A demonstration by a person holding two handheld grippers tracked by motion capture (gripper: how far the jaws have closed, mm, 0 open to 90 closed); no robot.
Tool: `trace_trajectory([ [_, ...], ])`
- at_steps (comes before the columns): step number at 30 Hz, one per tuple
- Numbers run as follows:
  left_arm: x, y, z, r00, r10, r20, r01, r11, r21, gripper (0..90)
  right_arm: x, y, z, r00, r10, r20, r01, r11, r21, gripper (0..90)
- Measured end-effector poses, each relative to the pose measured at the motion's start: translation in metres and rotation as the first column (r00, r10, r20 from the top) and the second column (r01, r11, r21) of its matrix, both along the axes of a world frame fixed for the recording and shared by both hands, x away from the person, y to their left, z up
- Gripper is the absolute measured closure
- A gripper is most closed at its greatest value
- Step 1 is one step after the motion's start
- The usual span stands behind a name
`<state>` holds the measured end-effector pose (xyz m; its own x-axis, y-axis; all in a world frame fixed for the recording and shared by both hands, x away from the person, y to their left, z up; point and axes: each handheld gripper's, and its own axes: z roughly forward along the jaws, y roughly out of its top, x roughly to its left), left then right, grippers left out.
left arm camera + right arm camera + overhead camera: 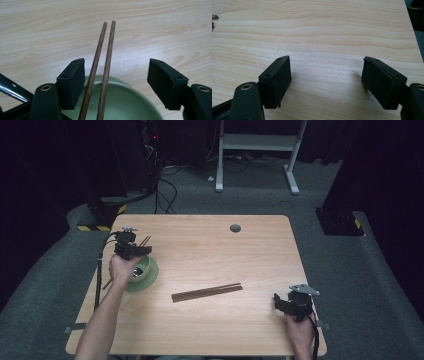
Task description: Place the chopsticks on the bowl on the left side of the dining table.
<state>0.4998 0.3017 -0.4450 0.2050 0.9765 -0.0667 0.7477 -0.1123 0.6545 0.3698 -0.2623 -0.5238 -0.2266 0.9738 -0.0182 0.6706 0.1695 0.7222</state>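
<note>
From the high view I have my left gripper (134, 251) over the green bowl (150, 272) at the left side of the bench (210, 245). One pair of chopsticks (145, 241) lies across that bowl, its tips poking out on the far side. A second pair (206, 292) lies flat near the middle of the bench, well apart from both hands. My right gripper (281, 304) hangs at the near right corner, clear of everything.

In the left gripper view the jaws stand wide, released, with the two dark wooden sticks (100, 72) running between them over the bowl's rim (140, 96). The left pad (72, 82) is just beside one stick; I cannot tell whether it touches.

In the right gripper view the jaws are spread wide over bare wood, holding nothing.

I judge the sticks light, stiff, thin and smooth, so they could roll or scissor apart when pinched. I would take both together near mid-length, squarely across, closing gently so the bowl is not tipped.
</note>
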Motion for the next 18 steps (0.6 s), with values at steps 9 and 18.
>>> trace_trajectory([
  [9,-0.0005,-0.0027,-0.0005,0.9998,-0.02,-0.002,0.02,0.9998,0.002,31.8,0.0,0.0,0.0,1.0,0.0,0.0,0.0,1.0,0.0,23.5],
  [18,-0.0031,-0.0093,0.001,0.9982,-0.059,0.002,0.059,0.9982,0.0,32.1,-0.0001,0.0001,0.0,1.0,-0.001,0.0,0.001,1.0,0.0,23.5],
])
